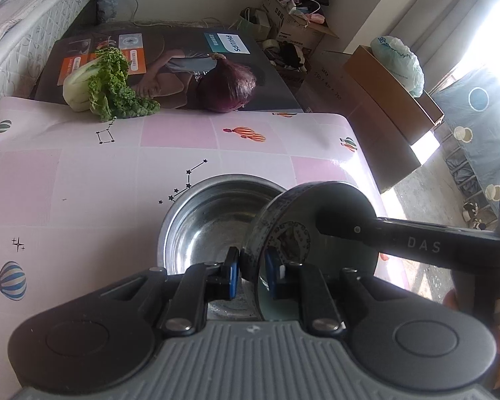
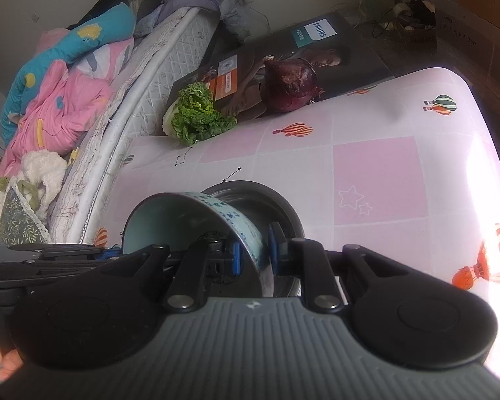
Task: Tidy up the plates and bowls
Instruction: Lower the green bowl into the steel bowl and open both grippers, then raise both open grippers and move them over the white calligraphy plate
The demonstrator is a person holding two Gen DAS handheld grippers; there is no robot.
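Both claws pinch the rim of one patterned bowl (image 1: 283,226): my left gripper (image 1: 251,271) and right gripper (image 2: 254,255) each close on its wall, bowl tipped on edge over the steel bowl (image 1: 203,220). I judge it ceramic: stiff, glazed, slippery, breakable; the rim is the only hold. Cabbage (image 1: 106,83) and onion (image 1: 226,86) lie well beyond.

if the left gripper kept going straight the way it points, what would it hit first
Most likely the steel bowl straight ahead of the left gripper, which grips the patterned bowl; depth is hard to judge.
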